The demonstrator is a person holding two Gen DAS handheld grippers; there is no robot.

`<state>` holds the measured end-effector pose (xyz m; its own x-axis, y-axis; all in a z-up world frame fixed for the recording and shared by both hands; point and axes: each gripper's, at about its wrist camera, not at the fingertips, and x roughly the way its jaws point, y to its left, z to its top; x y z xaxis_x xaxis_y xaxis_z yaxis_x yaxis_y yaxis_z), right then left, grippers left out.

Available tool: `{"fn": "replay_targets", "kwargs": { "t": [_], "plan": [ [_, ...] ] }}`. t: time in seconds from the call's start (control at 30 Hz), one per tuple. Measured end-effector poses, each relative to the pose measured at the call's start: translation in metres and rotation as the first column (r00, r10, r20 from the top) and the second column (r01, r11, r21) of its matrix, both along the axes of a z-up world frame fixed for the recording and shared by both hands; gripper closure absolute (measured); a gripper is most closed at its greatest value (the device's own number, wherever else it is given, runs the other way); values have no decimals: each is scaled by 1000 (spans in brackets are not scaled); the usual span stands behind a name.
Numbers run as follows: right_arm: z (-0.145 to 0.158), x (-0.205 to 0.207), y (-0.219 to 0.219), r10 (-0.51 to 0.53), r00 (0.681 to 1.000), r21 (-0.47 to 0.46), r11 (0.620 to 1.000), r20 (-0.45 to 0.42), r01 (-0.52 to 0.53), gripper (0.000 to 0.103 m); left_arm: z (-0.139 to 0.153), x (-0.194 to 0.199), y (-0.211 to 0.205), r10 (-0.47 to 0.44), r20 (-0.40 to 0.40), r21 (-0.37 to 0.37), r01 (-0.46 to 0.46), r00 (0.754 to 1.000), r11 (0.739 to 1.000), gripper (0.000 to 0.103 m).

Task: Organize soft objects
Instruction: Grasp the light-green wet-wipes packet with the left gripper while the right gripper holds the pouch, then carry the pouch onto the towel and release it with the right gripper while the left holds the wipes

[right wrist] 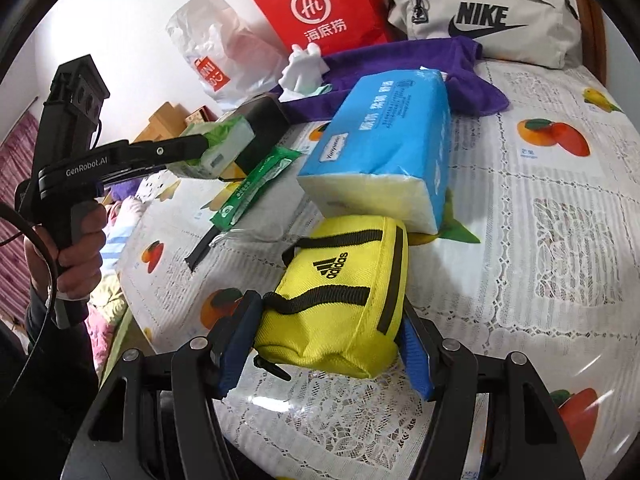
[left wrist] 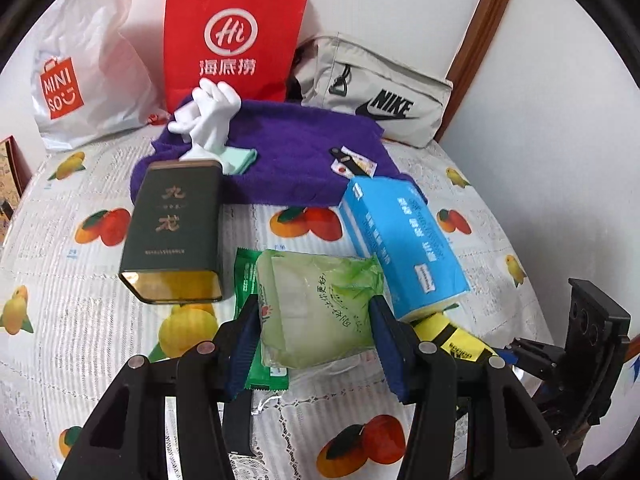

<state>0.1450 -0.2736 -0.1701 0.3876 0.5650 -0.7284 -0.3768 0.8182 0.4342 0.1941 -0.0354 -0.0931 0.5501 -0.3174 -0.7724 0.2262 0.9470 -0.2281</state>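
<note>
Left gripper point(left wrist: 314, 322) clamps a green tissue pack point(left wrist: 320, 312); right gripper point(right wrist: 332, 344) pinches the yellow pouch point(right wrist: 340, 292) (zipped).

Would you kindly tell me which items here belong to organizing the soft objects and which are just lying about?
Job items:
green tissue pack, held by the left gripper
yellow Adidas pouch, held by the right gripper
blue tissue pack
purple towel
white glove

Lying about:
dark tea tin
red paper bag

Back wall: red Haidilao paper bag point(left wrist: 236, 40), white Miniso plastic bag point(left wrist: 80, 76).
Left: dark green tea tin point(left wrist: 174, 232), lying down.
Cover: fruit-print tablecloth point(left wrist: 60, 240).
</note>
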Motion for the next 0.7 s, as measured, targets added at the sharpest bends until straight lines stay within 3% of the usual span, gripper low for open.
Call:
{"fn": "replay_targets", "kwargs": {
  "t": [0.03,0.1,0.23,0.33,0.43,0.6,0.7],
  "plan": [
    [3,0,1,9,1000,8,1000,-2,-9,39,3,-1,1,7,11,1,-7,1000,1000,52],
    [6,0,2,20,1000,20,1000,-8,-20,53,7,-4,6,25,21,-2,-25,999,1000,52],
    [10,-1,9,18,1000,-3,1000,0,-18,54,11,-8,23,58,27,6,-58,998,998,52],
    [-2,0,16,0,1000,-76,997,-24,-2,54,10,-13,38,82,28,26,-83,996,996,52],
    [-8,-1,19,2,999,-65,998,-51,-5,54,10,-19,52,100,31,40,-101,994,994,52],
    [-4,-5,28,11,998,-18,1000,-60,-13,24,3,-27,77,137,14,35,-138,990,990,52],
    [-8,-5,44,14,998,-65,998,-64,-18,23,0,-29,84,143,8,27,-143,990,989,52]
  ]
}}
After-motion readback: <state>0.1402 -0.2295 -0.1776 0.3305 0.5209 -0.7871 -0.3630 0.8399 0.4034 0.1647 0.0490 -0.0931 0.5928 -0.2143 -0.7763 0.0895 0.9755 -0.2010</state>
